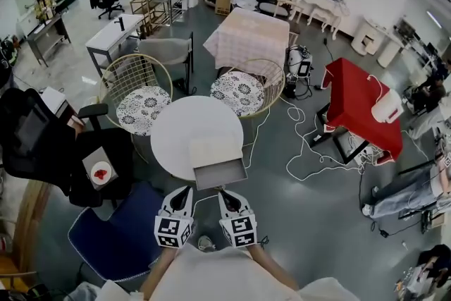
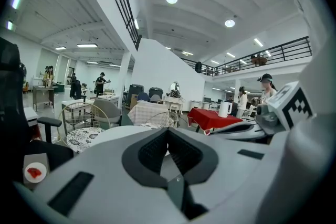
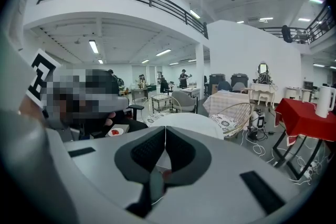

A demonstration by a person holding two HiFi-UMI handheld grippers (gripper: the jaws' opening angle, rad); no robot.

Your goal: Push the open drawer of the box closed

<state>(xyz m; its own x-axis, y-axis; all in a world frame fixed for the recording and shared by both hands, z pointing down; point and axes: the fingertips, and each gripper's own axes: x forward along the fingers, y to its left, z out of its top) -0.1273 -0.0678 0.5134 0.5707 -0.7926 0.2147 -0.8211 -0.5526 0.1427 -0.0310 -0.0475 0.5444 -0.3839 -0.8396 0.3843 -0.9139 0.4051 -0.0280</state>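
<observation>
On the round white table (image 1: 184,130) sits a white box (image 1: 215,151) whose grey drawer (image 1: 220,173) is pulled out towards me, past the table's near edge. Both grippers hover side by side just short of the drawer's front, apart from it. My left gripper (image 1: 186,192) points at its left corner and my right gripper (image 1: 225,194) at its right half. Each has its jaws together with nothing between them. In the left gripper view the left gripper (image 2: 168,131) is shut, with the table top (image 2: 110,134) beyond. The right gripper (image 3: 165,129) is likewise shut in its own view.
Two wire chairs with patterned cushions (image 1: 143,108) (image 1: 239,92) stand behind the table. A black office chair (image 1: 32,141) and a small stand with a red item (image 1: 101,173) are at the left, a blue seat (image 1: 113,240) near my left. A red-draped table (image 1: 363,108) and floor cables (image 1: 303,148) lie right.
</observation>
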